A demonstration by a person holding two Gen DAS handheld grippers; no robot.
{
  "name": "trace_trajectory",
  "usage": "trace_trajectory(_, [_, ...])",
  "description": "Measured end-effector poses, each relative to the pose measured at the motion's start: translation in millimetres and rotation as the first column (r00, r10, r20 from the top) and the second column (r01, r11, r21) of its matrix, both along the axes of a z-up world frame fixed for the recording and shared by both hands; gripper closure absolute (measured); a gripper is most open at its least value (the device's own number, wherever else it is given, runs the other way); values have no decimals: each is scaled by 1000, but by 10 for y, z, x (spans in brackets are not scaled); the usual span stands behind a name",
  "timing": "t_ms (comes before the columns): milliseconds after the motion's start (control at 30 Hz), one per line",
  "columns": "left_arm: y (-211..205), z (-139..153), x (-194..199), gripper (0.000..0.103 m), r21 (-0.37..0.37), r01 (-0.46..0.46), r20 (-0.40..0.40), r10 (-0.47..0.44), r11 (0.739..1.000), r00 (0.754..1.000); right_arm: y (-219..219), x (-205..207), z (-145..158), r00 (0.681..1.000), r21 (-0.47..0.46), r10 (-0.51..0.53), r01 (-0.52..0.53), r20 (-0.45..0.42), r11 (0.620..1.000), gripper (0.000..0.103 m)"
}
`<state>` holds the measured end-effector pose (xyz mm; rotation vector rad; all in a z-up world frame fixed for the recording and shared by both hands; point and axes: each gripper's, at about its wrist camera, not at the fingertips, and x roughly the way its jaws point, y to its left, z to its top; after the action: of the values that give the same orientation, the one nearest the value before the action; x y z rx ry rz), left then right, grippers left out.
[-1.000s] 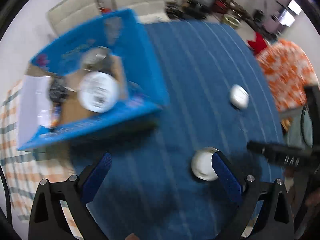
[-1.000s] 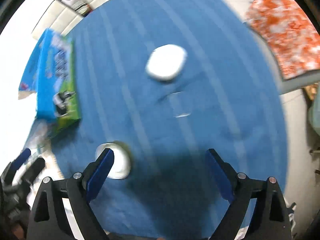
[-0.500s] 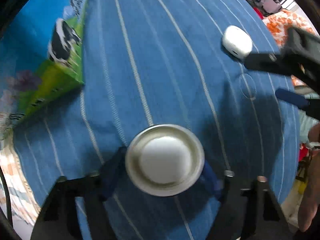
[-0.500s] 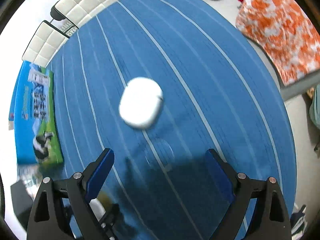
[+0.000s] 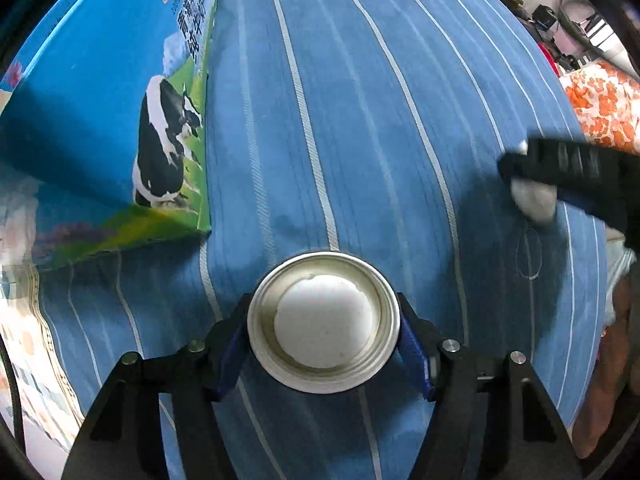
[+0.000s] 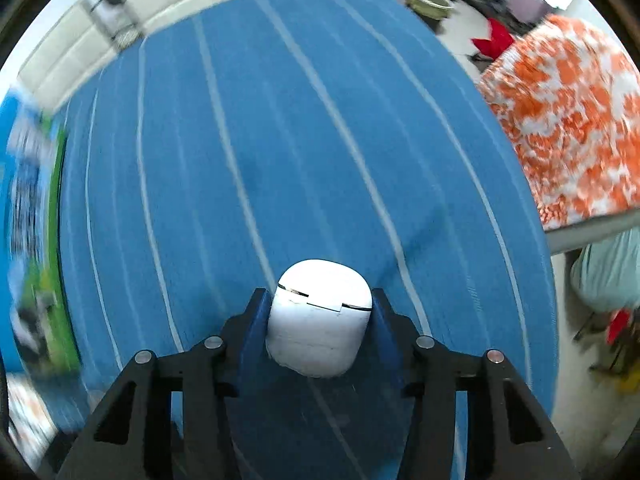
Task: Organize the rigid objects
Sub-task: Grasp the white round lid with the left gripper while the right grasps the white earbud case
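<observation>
Gripping: round tin (image 5: 323,322), white case (image 6: 319,316), unlabelled.

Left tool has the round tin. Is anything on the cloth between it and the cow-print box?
Nothing visible. The left tool is shut on the round tin, and only bare striped blue cloth lies between it and the cow-print box up-left. The white case, in the right tool, sits off to the right.
</observation>
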<state>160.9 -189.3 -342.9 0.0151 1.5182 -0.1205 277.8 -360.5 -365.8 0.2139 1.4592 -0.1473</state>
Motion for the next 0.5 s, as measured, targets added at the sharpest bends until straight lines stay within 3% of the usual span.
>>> trace_trajectory(167, [-2, -13, -32, 40, 11, 37, 10, -37, 999, 999, 82, -425, -10, 992, -14, 119, -120, -50, 993, 51])
trace_trajectory(500, [-76, -11, -89, 41, 27, 70, 11, -71, 997, 997, 114, -566, 100, 993, -9, 110, -110, -34, 994, 51])
